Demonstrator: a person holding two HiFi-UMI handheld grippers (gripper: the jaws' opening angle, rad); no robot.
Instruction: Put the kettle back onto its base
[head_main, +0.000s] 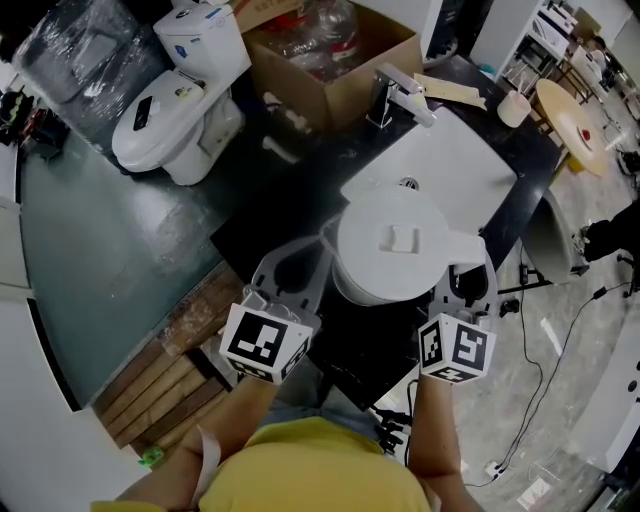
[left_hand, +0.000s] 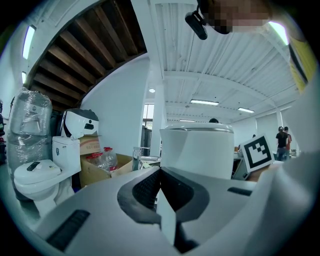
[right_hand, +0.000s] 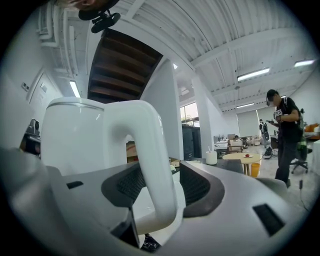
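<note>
Head view: the white electric kettle (head_main: 390, 250) stands on the black counter (head_main: 270, 215), just in front of a white sink basin (head_main: 455, 165) with a chrome faucet (head_main: 395, 95). The kettle's body hides what lies under it, so I cannot tell whether its base is there. The left gripper (head_main: 312, 258) sits at the kettle's left side and the right gripper (head_main: 468, 285) at its handle (head_main: 466, 247). A white toilet (head_main: 180, 100) and a cardboard box (head_main: 335, 55) of plastic bottles stand beyond the counter.

Left gripper view: the left gripper (left_hand: 160, 172) is clenched, its ribbed pads meeting at the tips with nothing gripped. The kettle (left_hand: 197, 150) rises just beyond them. The toilet (left_hand: 35, 175) and the box (left_hand: 95, 167) show to the left.

Right gripper view: the right gripper (right_hand: 157, 182) is released. Its jaws stand wide around the upright handle (right_hand: 150, 145), with a gap on the right side, so it is not squeezed. The kettle body (right_hand: 75, 135) fills the left. A person (right_hand: 285, 135) stands far off at the right.
</note>
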